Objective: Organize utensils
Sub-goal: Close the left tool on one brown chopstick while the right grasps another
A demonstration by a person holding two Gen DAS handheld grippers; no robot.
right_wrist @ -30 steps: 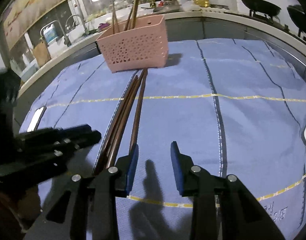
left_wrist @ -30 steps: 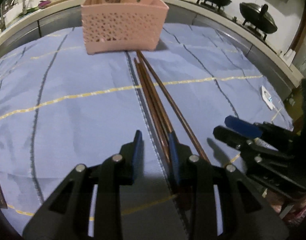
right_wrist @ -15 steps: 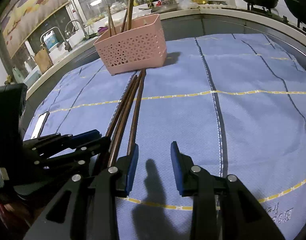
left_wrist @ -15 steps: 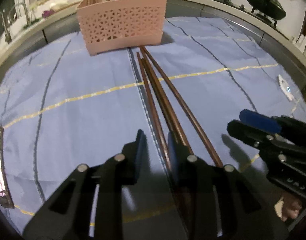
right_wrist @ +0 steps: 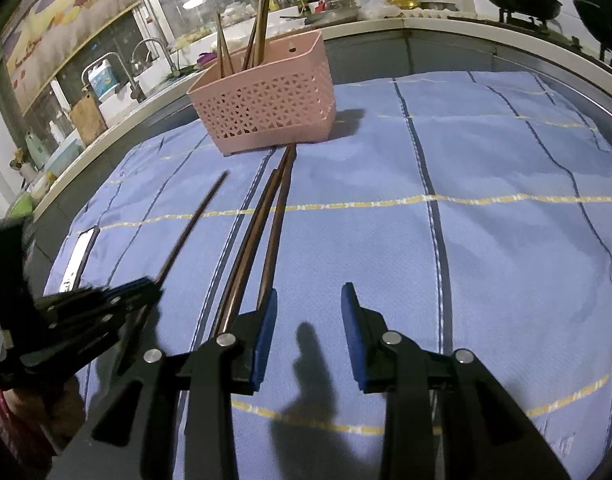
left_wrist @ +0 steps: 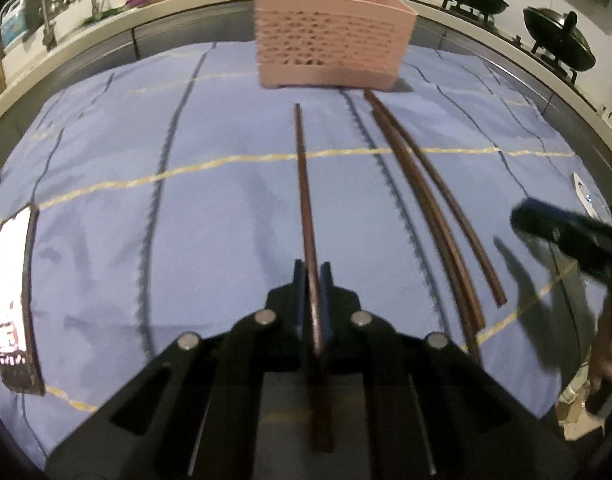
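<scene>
My left gripper (left_wrist: pixel 313 280) is shut on one brown chopstick (left_wrist: pixel 304 184), held above the blue cloth and pointing toward the pink basket (left_wrist: pixel 330 40). It also shows in the right wrist view (right_wrist: pixel 194 216), with the left gripper (right_wrist: pixel 146 286) at the left. Three more chopsticks (left_wrist: pixel 430 208) lie on the cloth to the right of the held one; in the right wrist view they (right_wrist: pixel 262 220) run from the basket (right_wrist: pixel 266 108) to my right gripper (right_wrist: pixel 308 304), which is open and empty. Several chopsticks (right_wrist: pixel 258 36) stand in the basket.
A phone (left_wrist: pixel 14 288) lies on the cloth (left_wrist: pixel 146 208) at the left edge. A white object (left_wrist: pixel 582 192) lies at the right edge. Woks (left_wrist: pixel 470 0) sit on the stove behind, and a sink with taps (right_wrist: pixel 146 64) at the back left.
My left gripper has shut on one chopstick and lifted it away to the left of the others. The right gripper has stayed open in about the same place.
</scene>
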